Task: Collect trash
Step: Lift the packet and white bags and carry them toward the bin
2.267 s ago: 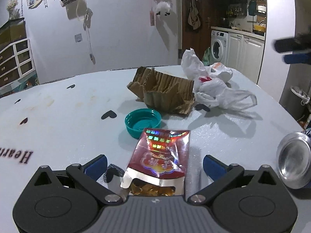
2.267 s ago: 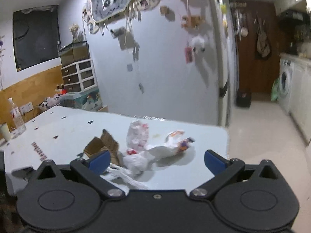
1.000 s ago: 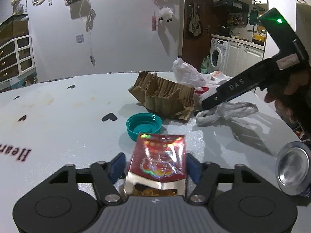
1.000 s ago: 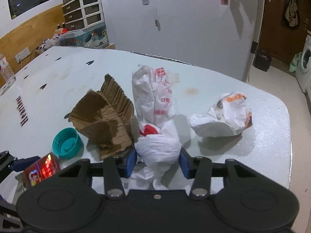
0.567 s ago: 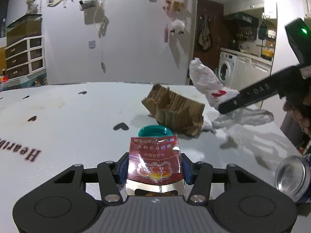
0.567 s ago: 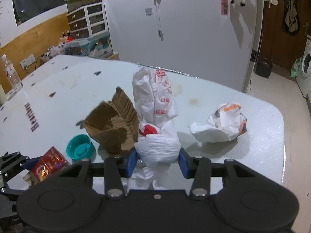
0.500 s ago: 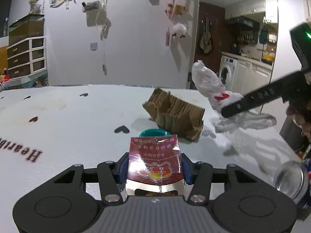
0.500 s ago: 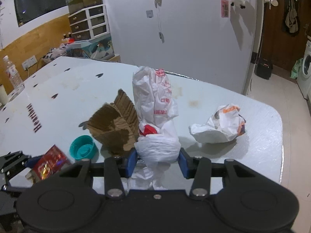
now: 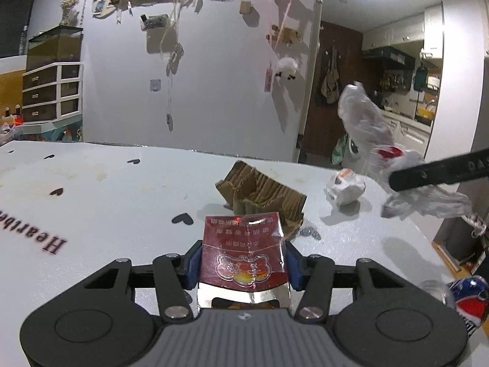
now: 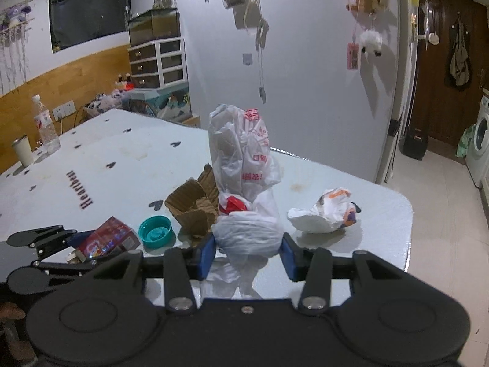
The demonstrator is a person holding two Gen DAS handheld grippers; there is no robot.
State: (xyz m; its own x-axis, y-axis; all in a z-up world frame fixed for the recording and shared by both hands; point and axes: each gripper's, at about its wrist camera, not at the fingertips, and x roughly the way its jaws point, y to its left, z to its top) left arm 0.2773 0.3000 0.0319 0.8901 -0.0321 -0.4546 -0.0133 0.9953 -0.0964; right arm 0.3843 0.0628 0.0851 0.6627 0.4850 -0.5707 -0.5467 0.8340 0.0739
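Right wrist view shows the whole job, so read it from the left. Your left gripper (image 10: 101, 241) is clamped on the red foil snack packet (image 10: 107, 240), held just above the table (image 10: 122, 165) near its front edge. Next along, the teal cap (image 10: 155, 231) lies open side up on the surface, and just beside it the torn cardboard (image 10: 192, 205) sits untouched. Then comes your right gripper (image 10: 247, 252), pinched tight around the white plastic bag (image 10: 244, 183); the bag stands up between the blue pads, lifted off the table as far as I can judge. Toward the right edge a crumpled white wrapper (image 10: 324, 214) rests on the surface.

In the left wrist view a drink can (image 9: 467, 296) lies on its side at the near right corner.

So two pieces are in hand and none visibly binned; no bin shows in either view. By my reckoning you are early on: cap, cardboard, wrapper and can remain to collect, and both held pieces need dropping off.
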